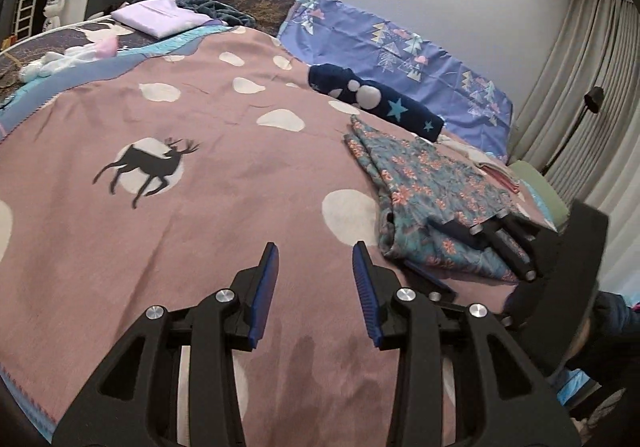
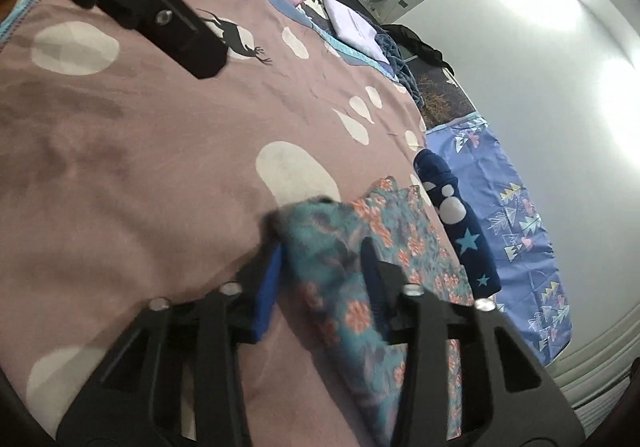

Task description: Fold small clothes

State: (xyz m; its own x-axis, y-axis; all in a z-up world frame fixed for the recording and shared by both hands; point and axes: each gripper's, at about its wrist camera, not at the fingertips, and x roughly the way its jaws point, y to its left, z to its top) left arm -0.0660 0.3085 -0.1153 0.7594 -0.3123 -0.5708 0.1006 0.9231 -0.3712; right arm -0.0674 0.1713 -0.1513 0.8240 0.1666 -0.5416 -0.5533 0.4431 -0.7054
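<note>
On the bed, a mauve blanket [image 1: 200, 247] with pale spots and a black deer silhouette [image 1: 148, 167] is lying spread flat, and the floral garment [image 1: 432, 187], teal with orange blossoms, is resting on its right part, folded into a narrow strip. The left gripper [image 1: 314, 267] is hovering over bare blanket just left of the garment, its blue-padded fingers spread apart with nothing between them. The right gripper [image 2: 322, 251] is reaching into the near end of the floral garment; in its own view the cloth is bunching up between the two fingers [image 2: 268, 283], which are pinching a thick fold of it, though the picture is blurred there. In the left wrist view the right gripper's fingers are seen tucked under the garment's edge. Just beyond the garment, a dark navy folded piece [image 1: 376, 99] with white dots and blue stars is lying on the blanket, and behind it a periwinkle pillowcase [image 1: 400, 47] with triangle-tree prints is lining the wall. A folded lilac cloth [image 1: 160, 17] is sitting at the bed's far end.
</note>
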